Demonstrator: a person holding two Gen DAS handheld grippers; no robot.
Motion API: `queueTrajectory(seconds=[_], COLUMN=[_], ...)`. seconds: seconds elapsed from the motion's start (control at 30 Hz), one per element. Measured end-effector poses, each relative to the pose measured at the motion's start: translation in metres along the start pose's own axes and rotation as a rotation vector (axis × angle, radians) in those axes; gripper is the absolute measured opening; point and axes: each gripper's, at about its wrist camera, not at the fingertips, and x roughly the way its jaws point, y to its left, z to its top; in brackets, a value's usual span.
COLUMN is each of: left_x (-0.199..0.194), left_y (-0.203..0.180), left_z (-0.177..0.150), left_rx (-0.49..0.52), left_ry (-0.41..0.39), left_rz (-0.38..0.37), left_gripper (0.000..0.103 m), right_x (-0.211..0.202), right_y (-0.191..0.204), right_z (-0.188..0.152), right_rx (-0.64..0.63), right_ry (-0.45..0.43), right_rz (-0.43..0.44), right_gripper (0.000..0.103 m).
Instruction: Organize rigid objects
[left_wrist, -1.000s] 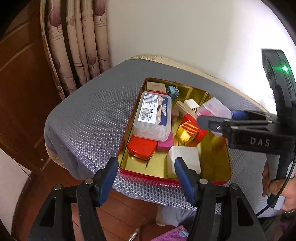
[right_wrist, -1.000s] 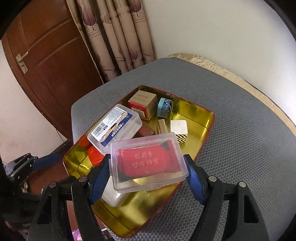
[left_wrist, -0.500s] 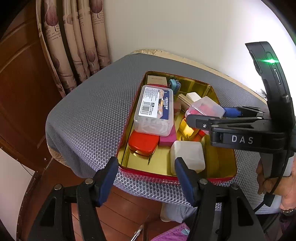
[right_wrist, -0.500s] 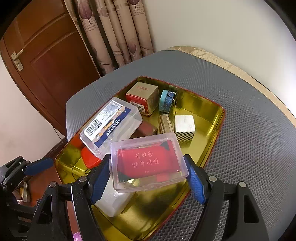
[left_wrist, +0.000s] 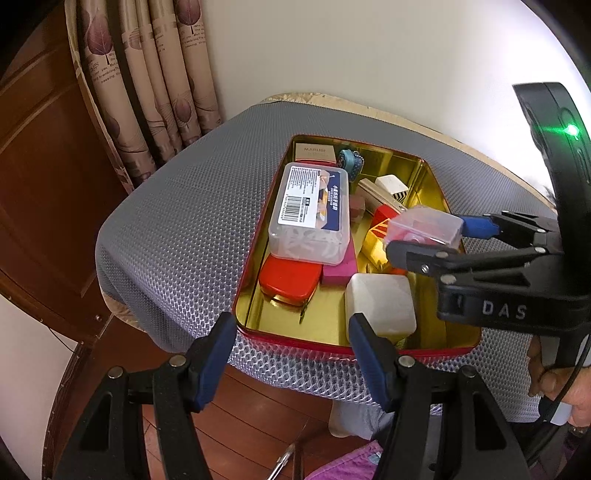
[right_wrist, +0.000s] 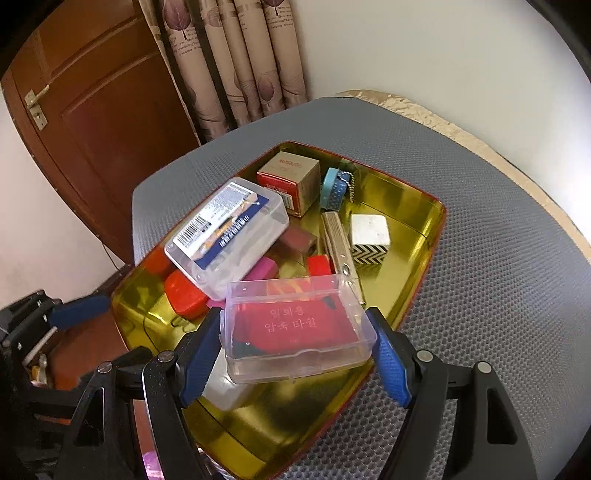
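**Fig. — Clear case held over the gold tin, placement pending**

R gripper (right_wrist: 295, 354) jaws grasp a clear lidded case (right_wrist: 295, 328) by its short ends, so its long axis runs across the jaws. The case hangs above the tin's (left_wrist: 436, 184) near-right part, over a white soap-like block (left_wrist: 380, 306). L gripper (left_wrist: 291, 354) jaws are released w/ nothing between them, hovering off the bench's (left_wrist: 177, 236) near edge, just short of the tin rim. R hand is thus the nearer one; judged next move: lower the case into free floor toward the tin's right wall.

Writing: red insert in the case carries Korean text, approx. "일회용 압축 타월". A larger clear box (left_wrist: 312, 210), lying along the tin's left wall atop a red tin (left_wrist: 290, 280) and a pink block (left_wrist: 338, 271), has a barcode label; print too small to read. Carton (right_wrist: 290, 181) at the far-left corner: "MARUBI" on top. R gripper body is marked "DAS".
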Motion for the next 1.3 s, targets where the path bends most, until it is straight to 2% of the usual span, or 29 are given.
queueTrajectory(seconds=[0.2, 0.27, 0.53, 0.83, 0.9, 1.0, 1.07, 1.17, 1.3], left_x=[0.001, 0.0, 0.003, 0.008, 0.006, 0.001, -0.002, -0.006, -0.012], left_y=[0.002, 0.005, 0.015, 0.019, 0.02, 0.017, 0.016, 0.014, 0.014], left_z=[0.0, 0.0, 0.003, 0.004, 0.005, 0.005, 0.005, 0.005, 0.004], left_rx=[0.001, -0.007, -0.057, -0.097, -0.097, -0.084, -0.078, -0.065, -0.06], left_ry=[0.0, 0.0, 0.011, 0.02, 0.002, -0.03, -0.05, -0.074, -0.111], left_rz=[-0.004, -0.011, -0.015, -0.013, -0.02, -0.016, -0.017, -0.028, -0.02], left_gripper=[0.065, 0.065, 0.066, 0.065, 0.065, 0.065, 0.065, 0.065, 0.065], right_x=[-0.007, -0.007, -0.02, -0.01, -0.014, -0.034, -0.047, -0.067, -0.079], right_y=[0.01, 0.013, -0.003, 0.013, 0.012, 0.01, 0.011, 0.022, 0.037], right_z=[-0.008, -0.011, -0.011, -0.018, -0.019, -0.021, -0.022, -0.025, -0.027], right_rx=[-0.041, -0.049, 0.028, -0.008, 0.014, 0.05, 0.057, 0.05, 0.012], right_ry=[0.006, 0.023, -0.027, 0.006, -0.006, -0.084, -0.136, -0.218, -0.265], right_rz=[-0.021, -0.012, 0.033, 0.049, 0.058, 0.078, 0.033, -0.078, -0.175], right_gripper=[0.073, 0.074, 0.075, 0.076, 0.076, 0.079, 0.088, 0.098, 0.101])
